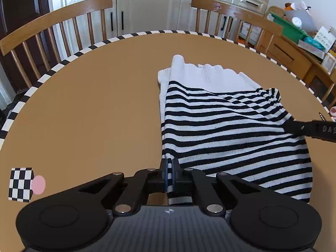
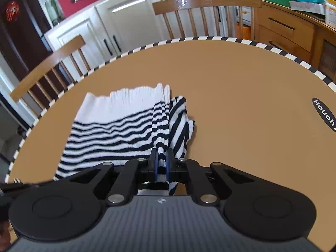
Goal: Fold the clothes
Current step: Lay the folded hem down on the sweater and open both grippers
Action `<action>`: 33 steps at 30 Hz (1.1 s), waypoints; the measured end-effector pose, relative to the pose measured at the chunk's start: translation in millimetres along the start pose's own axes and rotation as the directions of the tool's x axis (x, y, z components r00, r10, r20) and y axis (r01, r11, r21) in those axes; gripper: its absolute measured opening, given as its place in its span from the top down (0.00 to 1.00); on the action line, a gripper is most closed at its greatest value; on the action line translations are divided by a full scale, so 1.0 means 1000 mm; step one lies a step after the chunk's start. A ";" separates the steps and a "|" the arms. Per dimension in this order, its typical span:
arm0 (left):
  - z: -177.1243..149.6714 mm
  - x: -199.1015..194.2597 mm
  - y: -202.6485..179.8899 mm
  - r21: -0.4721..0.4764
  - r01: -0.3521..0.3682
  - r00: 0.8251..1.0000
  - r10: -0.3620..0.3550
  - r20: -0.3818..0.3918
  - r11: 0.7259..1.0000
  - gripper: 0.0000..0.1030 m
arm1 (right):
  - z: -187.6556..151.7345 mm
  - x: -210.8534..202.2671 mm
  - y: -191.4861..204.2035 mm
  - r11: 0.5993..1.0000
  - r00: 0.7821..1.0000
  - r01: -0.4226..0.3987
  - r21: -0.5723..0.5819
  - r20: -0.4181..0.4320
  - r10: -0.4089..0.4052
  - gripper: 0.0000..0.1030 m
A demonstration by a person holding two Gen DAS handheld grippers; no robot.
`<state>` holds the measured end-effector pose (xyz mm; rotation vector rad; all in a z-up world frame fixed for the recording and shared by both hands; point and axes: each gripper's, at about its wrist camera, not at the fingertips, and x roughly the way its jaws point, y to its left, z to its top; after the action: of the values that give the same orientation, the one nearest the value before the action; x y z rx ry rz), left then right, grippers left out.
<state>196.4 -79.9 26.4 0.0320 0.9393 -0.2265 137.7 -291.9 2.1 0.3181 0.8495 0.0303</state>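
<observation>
A black-and-white striped knit garment (image 1: 226,126) with a plain white ribbed end lies on the tan table (image 1: 94,105). My left gripper (image 1: 169,163) is shut on its near left corner, cloth pinched between the blue pads. From the right, my right gripper (image 1: 289,127) reaches in, pinching the garment's right edge. In the right wrist view the striped garment (image 2: 117,130) spreads to the left, and my right gripper (image 2: 161,157) is shut on a bunched striped fold. A loose striped flap lies just right of it.
The round table has a black-and-white checked rim (image 1: 63,63). Two wooden chairs (image 1: 52,27) (image 1: 235,14) stand behind it, before white cabinets. A checkered marker (image 1: 21,184) lies at near left. A black oval label (image 2: 324,113) sits at the right. A cluttered wooden sideboard (image 2: 294,21) stands far right.
</observation>
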 end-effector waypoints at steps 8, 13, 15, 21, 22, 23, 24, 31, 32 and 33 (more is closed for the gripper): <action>-0.015 -0.037 0.023 -0.103 0.055 0.998 -0.056 -0.012 0.993 0.72 | -0.029 -0.060 -0.002 0.996 0.998 -0.061 0.061 0.033 0.060 0.64; -0.043 -0.033 0.010 -0.098 0.089 0.995 -0.094 -0.046 0.991 0.75 | -0.069 -0.060 -0.003 0.994 0.993 -0.070 0.079 -0.087 0.076 0.64; -0.045 -0.030 0.003 -0.060 0.086 0.996 -0.087 -0.022 0.995 0.88 | -0.078 -0.054 -0.003 0.993 0.990 -0.080 0.086 -0.107 0.089 0.87; -0.041 -0.034 0.000 0.008 0.050 0.997 -0.050 -0.062 0.999 0.93 | -0.074 -0.061 -0.010 0.997 0.993 -0.063 0.042 -0.098 0.067 0.90; -0.041 -0.035 0.002 0.004 0.051 0.996 -0.050 -0.071 0.999 0.93 | -0.073 -0.062 -0.012 0.997 0.993 -0.061 0.036 -0.103 0.065 0.90; -0.041 -0.036 0.001 0.004 0.049 0.996 -0.049 -0.078 0.999 0.93 | -0.074 -0.062 -0.012 0.998 0.992 -0.059 0.025 -0.111 0.062 0.90; -0.041 -0.036 0.000 0.007 0.043 0.996 -0.042 -0.082 0.999 0.93 | -0.075 -0.062 -0.010 0.998 0.991 -0.055 0.009 -0.118 0.056 0.90; -0.037 -0.036 -0.009 0.007 0.001 0.994 0.000 -0.110 1.000 0.93 | -0.077 -0.060 -0.007 0.999 0.992 -0.037 -0.009 -0.123 0.036 0.89; -0.037 -0.036 -0.009 0.001 -0.001 0.993 0.001 -0.118 1.000 0.93 | -0.078 -0.061 -0.008 0.999 0.991 -0.038 -0.003 -0.129 0.038 0.89; -0.037 -0.037 -0.009 -0.007 -0.001 0.992 0.000 -0.126 1.000 0.93 | -0.078 -0.062 -0.009 0.999 0.990 -0.039 -0.001 -0.134 0.038 0.89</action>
<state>144.3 -77.6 34.5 0.0400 1.0655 -0.2229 37.4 -289.1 -2.9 0.3321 0.9765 0.0901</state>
